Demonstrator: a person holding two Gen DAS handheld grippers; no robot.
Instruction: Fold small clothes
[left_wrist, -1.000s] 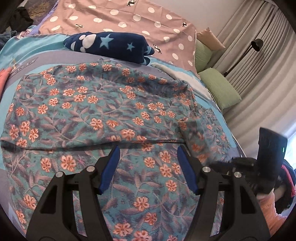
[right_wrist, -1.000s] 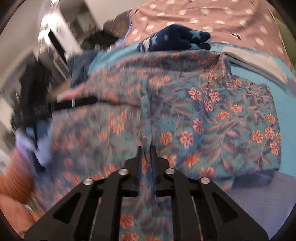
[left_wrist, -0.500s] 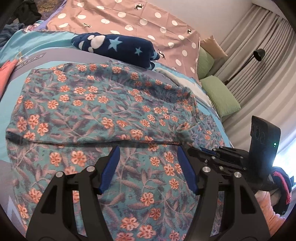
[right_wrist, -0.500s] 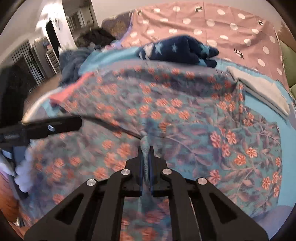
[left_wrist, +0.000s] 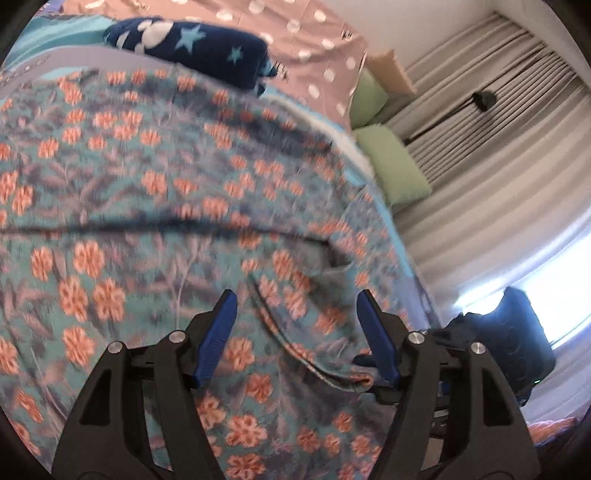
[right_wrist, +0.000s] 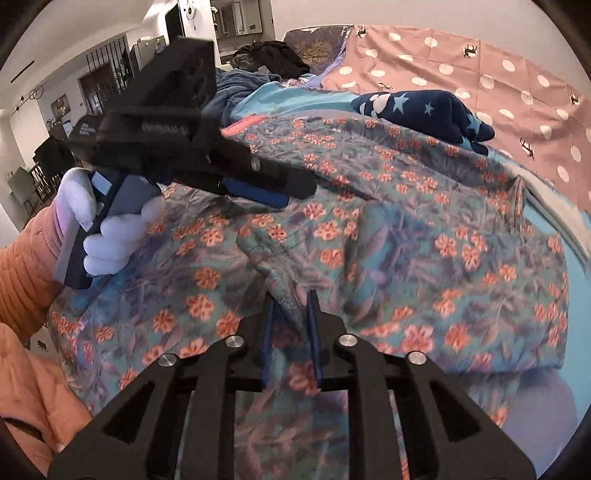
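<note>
A teal garment with orange flowers lies spread over the bed, with a folded edge running across it. My left gripper hovers just above the cloth near that fold; its blue pads stand wide and are opening a little, with nothing pinched. The right wrist view shows the same garment. There a white-gloved hand holds the left gripper at the upper left. My right gripper is opening. A raised ridge of the floral cloth sits between its narrow jaws, and the pads stand slightly apart from it.
A navy star-patterned cloth lies rolled beyond the garment, on a pink polka-dot sheet. Green pillows, a black lamp and grey curtains are to the right. Dark clothes are piled at the far end.
The right gripper has swung sideways with the cloth, and its jaws have parted again after pinching tight. The left gripper has dipped and turned toward the garment's right side.
</note>
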